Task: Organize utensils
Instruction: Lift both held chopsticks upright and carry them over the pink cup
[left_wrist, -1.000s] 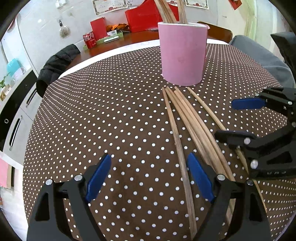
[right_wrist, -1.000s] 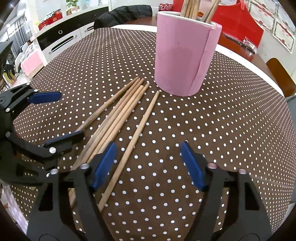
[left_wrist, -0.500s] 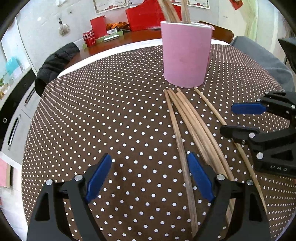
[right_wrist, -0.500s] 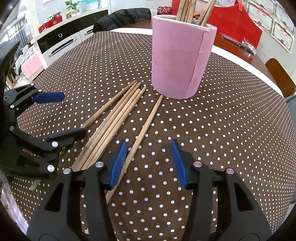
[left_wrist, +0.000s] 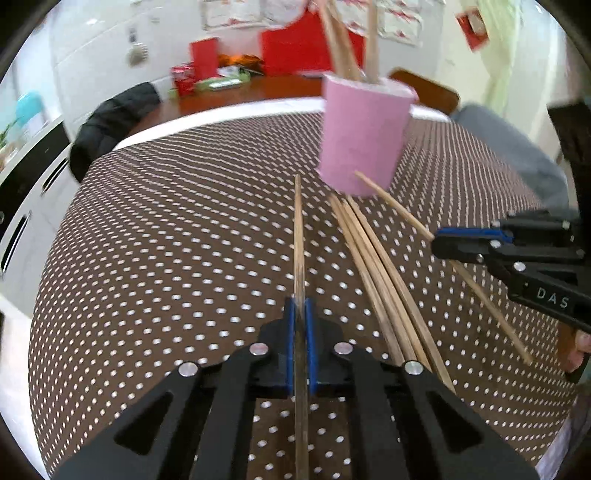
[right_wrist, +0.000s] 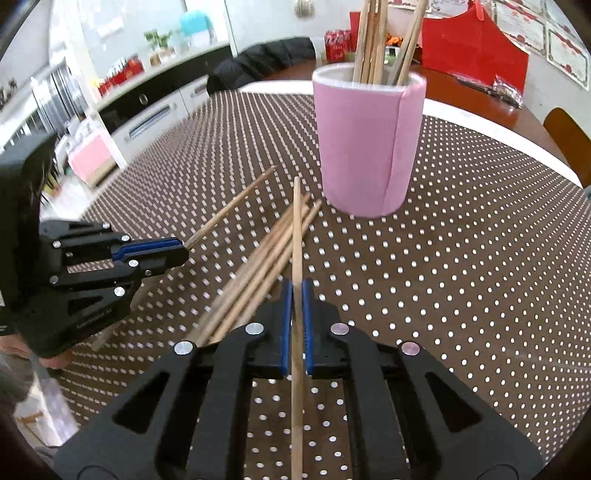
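Left wrist view shows a pink holder (left_wrist: 364, 136) at upper centre on the dotted tablecloth (left_wrist: 166, 240), several chopsticks standing in it (a dark jacket (left_wrist: 110, 118) drapes a chair at upper left). Loose chopsticks (left_wrist: 376, 266) lie fanned below the holder, tips toward it. Left gripper (left_wrist: 300, 325) is clamped on one chopstick (left_wrist: 298, 229), pointing straight up the frame. Right gripper (right_wrist: 294, 306) pinches another chopstick (right_wrist: 296, 229), likewise aimed at the holder.
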